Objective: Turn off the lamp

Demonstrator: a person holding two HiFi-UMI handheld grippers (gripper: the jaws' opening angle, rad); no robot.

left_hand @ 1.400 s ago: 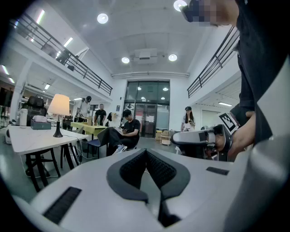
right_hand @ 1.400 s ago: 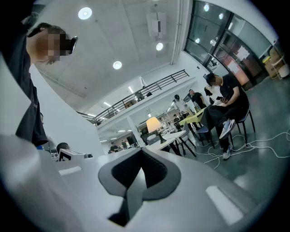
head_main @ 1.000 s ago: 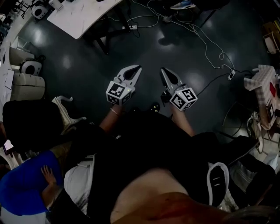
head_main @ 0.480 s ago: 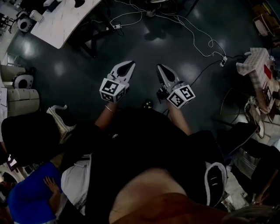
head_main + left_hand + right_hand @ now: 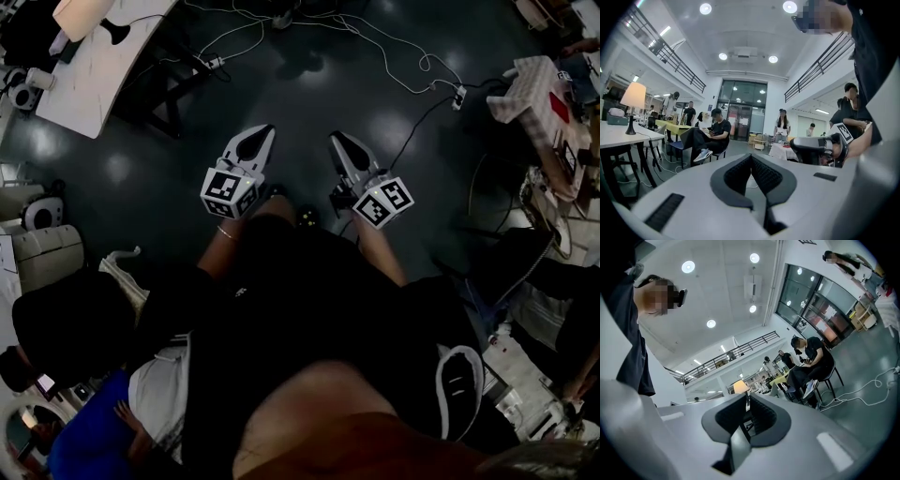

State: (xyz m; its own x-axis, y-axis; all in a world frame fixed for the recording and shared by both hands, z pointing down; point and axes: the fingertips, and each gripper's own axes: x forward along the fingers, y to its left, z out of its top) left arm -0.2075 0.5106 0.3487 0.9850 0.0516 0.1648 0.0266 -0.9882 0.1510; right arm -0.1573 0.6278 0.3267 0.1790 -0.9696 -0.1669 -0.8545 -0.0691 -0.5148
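The floor point(image 5: 187, 122) is dark and glossy, catching round patches of the ceiling lights, and white cables point(image 5: 384, 52) trail across it to a power strip point(image 5: 458, 95). At the upper left of the head view stands a white table point(image 5: 98, 80), and on it the lamp point(image 5: 80, 14) with its pale shade. A smaller table with a checked cloth point(image 5: 530, 80) sits at the far right. The left gripper view shows a tall hall with railed galleries, a glass front and a seated person in black point(image 5: 715, 136). There the lamp point(image 5: 633, 96) glows warm on the table edge at the far left, well apart from both grippers. Brownish boxes point(image 5: 756, 139) stand near the glass front; their contents are too small to tell.

The left gripper point(image 5: 262, 131) and the right gripper point(image 5: 335, 139) are held side by side over the floor. Each has its fingers pressed together with nothing between them. In the right gripper view the lamp point(image 5: 739, 386) appears just above the closed tips.
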